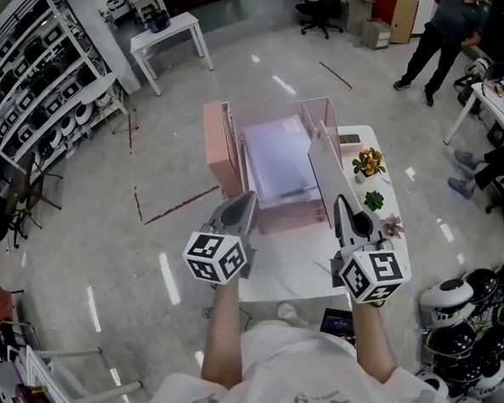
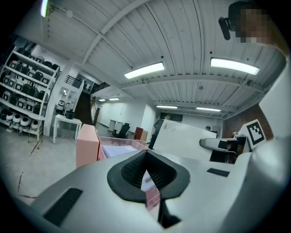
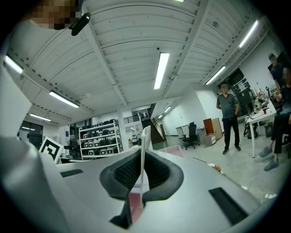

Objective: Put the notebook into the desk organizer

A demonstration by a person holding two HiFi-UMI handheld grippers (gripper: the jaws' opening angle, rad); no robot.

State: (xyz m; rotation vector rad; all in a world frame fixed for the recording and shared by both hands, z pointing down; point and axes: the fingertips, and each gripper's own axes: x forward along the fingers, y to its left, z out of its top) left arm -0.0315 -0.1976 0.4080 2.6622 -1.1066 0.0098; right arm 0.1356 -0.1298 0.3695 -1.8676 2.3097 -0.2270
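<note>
R gripper [image 1: 342, 206]: fingers [image 3: 157, 175] are clamped on the notebook's near end; its thin edge is seen pinched between them.
L gripper [image 1: 245, 204]: fingers [image 2: 129, 170] are together at the tips w/ nothing held; the organizer is only seen behind them, through the gap lower down.
Notebook [image 1: 324, 168]: held clear of the bench, on edge, covers approx. vertical; carried by the R gripper alone.
Long axis: runs fwd from the R fingers, away from the person, roughly parallel to the organizer's side walls.
Desk organizer [image 1: 221, 147]: pink, set on the white bench [image 1: 281, 267] ahead of both grippers; tall box at L, flat tray w/ papers [image 1: 275, 161] in the middle, upright wall [image 1: 319, 114] at R.
Key relation: the notebook's far end is seen over the organizer's R part, beside the paper tray and near the R wall. Whether it is already between walls or just above them cannot be told.
Nearer hand: R. The L gripper is near the organizer's front L corner, apart from the notebook.
Step (est.): alignment; insertion is judged not yet done.
Next move (est.): notebook to be kept on edge, lined up w/ the slot R of the tray, then lowered in.
Risk (est.): the far corner may catch on the R wall or the papers if the axis is skewed; the potted plants [image 1: 367, 162] just R of the organizer are to be cleared.
</note>
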